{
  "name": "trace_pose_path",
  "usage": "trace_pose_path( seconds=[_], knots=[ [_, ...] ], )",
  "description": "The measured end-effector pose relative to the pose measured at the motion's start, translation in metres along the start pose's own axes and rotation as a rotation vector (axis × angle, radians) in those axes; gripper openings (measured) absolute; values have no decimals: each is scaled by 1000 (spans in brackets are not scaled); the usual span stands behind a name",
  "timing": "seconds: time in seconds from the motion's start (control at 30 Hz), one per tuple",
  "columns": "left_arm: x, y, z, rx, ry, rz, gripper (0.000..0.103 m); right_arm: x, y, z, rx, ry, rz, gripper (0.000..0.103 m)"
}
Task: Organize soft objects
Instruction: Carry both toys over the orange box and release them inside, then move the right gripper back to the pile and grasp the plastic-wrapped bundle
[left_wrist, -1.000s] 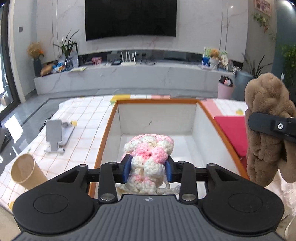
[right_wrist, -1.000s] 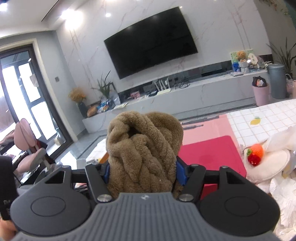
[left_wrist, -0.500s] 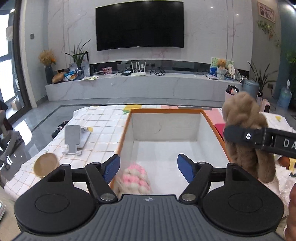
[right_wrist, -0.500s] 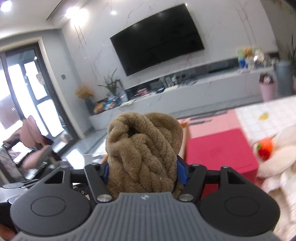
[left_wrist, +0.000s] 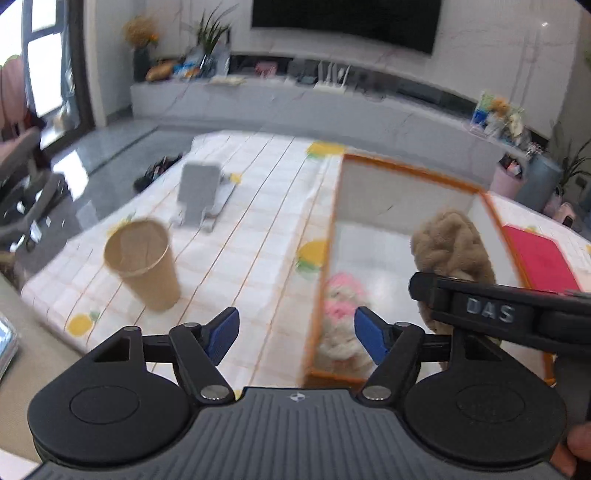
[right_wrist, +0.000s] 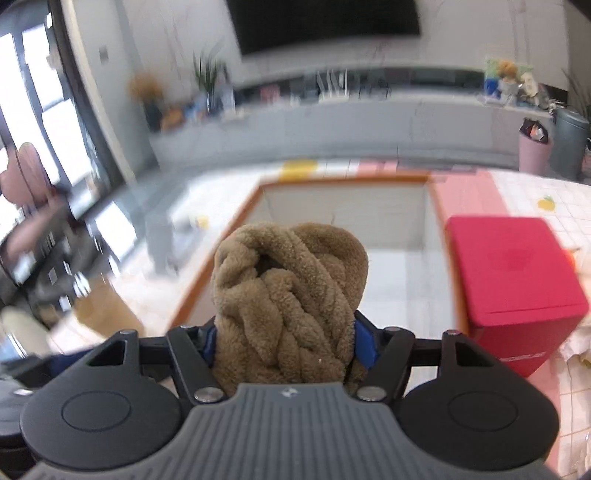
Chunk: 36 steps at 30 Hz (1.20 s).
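Now the right gripper (right_wrist: 284, 343) is bringing its load in: the blue pads are clamped on either side of a brown braided plush (right_wrist: 288, 299), which bulges up thick between them. Ahead of it sits the orange-rimmed white bin (right_wrist: 406, 181), and from the left wrist view that brown plush (left_wrist: 450, 247) hangs right over the bin's open interior.

Over on the other side, the left gripper (left_wrist: 297, 334) is empty, jaws spread wide with nothing between the blue fingers (left_wrist: 221, 334). Its jaws were opening within the last second and now stand apart. The pink-and-white knitted toy (left_wrist: 341, 295) lies inside the bin (left_wrist: 410, 171), down in the near left corner against the wall, so that item looks done.

So the step in hand, I'd say, is the second drop: brown plush into the bin. The next move calls for lowering it past the rim, somewhere clear of the knitted toy, then opening the pads fully, since that fluffy pile could cling to them.

On the checked tablecloth (left_wrist: 258, 221) to the left stand a paper cup (left_wrist: 142, 264) and a grey phone stand (left_wrist: 201, 199), well apart from the bin. A red box (right_wrist: 513, 280) sits just beside its right wall.
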<state>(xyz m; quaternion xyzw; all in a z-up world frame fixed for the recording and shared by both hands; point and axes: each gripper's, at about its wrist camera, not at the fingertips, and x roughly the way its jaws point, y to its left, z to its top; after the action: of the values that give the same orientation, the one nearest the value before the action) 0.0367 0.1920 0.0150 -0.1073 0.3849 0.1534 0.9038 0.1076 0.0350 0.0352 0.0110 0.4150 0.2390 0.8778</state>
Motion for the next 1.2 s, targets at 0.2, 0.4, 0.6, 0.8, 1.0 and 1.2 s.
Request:
trace_pose_path(
  seconds=[0.2,0.4,0.6,0.8,1.0,1.2],
  knots=[
    [3,28,-1,-148,36,-35,87,49,-4,10,75,209,-70,66],
    [-1,26,-2,-143,13,-34,87,63,-5,7,56,237,-105,66],
    [-1,24,-2,-136,10,-27,87,60,2,3,13,212,-97,71],
    [-1,23,-3,-139,9,-26,87,41,12,9,-45,151,-73,76],
    [-9,21,-5,-153,-16,-14,85,13,10,15,-45,97,-37,87],
    [-31,11,-6,-118,-72,-128,85,-27,1,17,-38,45,-36,87]
  ],
)
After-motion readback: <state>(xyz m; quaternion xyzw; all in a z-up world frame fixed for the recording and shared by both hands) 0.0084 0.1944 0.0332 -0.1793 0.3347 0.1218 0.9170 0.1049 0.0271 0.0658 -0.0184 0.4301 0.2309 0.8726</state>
